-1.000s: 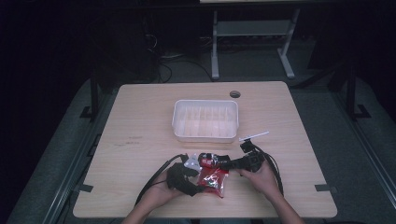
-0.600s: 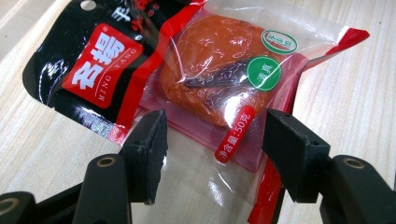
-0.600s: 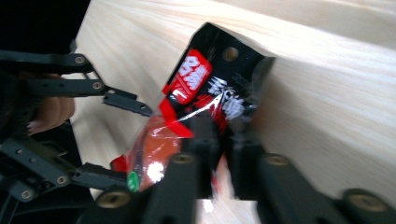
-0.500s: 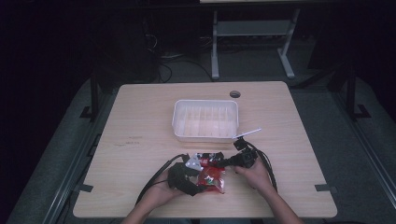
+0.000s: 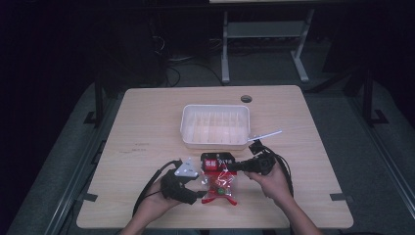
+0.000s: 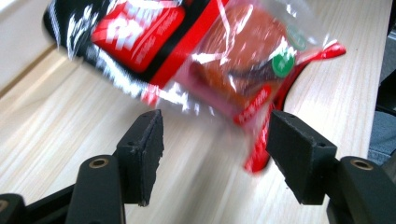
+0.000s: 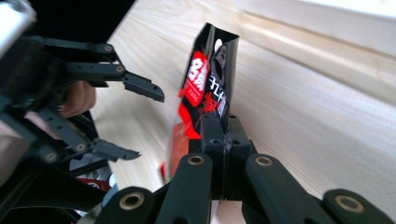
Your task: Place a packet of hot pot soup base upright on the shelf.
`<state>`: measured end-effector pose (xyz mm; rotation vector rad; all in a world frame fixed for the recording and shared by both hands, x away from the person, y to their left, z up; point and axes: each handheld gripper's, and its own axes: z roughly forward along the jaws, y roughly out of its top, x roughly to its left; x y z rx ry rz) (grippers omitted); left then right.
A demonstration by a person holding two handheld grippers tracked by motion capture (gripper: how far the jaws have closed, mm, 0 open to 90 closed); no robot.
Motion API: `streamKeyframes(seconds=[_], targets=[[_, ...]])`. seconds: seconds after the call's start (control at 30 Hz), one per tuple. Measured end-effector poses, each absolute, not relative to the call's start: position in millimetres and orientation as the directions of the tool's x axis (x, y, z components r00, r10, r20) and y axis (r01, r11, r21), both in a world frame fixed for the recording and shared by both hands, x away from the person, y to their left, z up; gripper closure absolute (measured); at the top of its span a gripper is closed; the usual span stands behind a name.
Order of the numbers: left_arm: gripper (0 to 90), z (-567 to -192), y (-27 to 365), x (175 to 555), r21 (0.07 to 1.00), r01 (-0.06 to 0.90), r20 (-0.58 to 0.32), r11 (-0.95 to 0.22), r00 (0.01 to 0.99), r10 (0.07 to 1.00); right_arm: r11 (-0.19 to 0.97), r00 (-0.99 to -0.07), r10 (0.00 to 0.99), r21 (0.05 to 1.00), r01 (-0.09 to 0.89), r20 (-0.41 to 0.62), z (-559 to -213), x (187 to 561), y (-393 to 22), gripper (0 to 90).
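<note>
Right gripper [image 7: 219, 126]: jaws are clamping the packet [image 5: 219, 177] by its edge, near the worktop's front edge.
Left gripper [image 6: 215, 140]: jaws are standing open beside the packet.
Done: packet is gripped.
Left: placing into the tray [image 5: 188, 128], by my judgement.

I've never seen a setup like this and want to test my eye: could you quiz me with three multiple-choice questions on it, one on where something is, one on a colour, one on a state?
1. Where does the white tray stand, seen from the high view?
A. beyond the snack packet, toward the table's far side
B. on the floor
C. at the table's near left corner

2. Which colours mark the snack packet?
A. blue and yellow
B. red and black, with a clear window
C. plain white

3. How do the two grippers stand?
A. both open
B. both shut on the packet
C. right shut on the packet, left open

Answers:
1 A: the tray sits mid-table, past the packet.
2 B: the left gripper view shows red and black print around clear film.
3 C: the right gripper pinches the packet's edge; the left gripper has its jaws apart, nothing pressed.
</note>
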<state>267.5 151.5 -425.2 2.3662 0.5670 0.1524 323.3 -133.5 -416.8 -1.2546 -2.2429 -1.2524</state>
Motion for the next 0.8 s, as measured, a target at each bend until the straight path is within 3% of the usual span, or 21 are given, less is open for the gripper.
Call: streamKeyframes(seconds=[0.27, 0.8], targets=[[35.0, -423, 185, 262, 0.667, 0.4, -0.052, -0.629, 0.867, 0.496, 0.189, -0.591, 0.514, 0.59, 0.785, 0.621, -385, 316, -140, 90.0], [32.0, -423, 226, 255, 0.694, 0.455, -0.071, -0.558, 0.814, 0.576, 0.043, -0.578, 0.6, 0.699, 0.713, 0.553, -321, 335, -150, 90.0]])
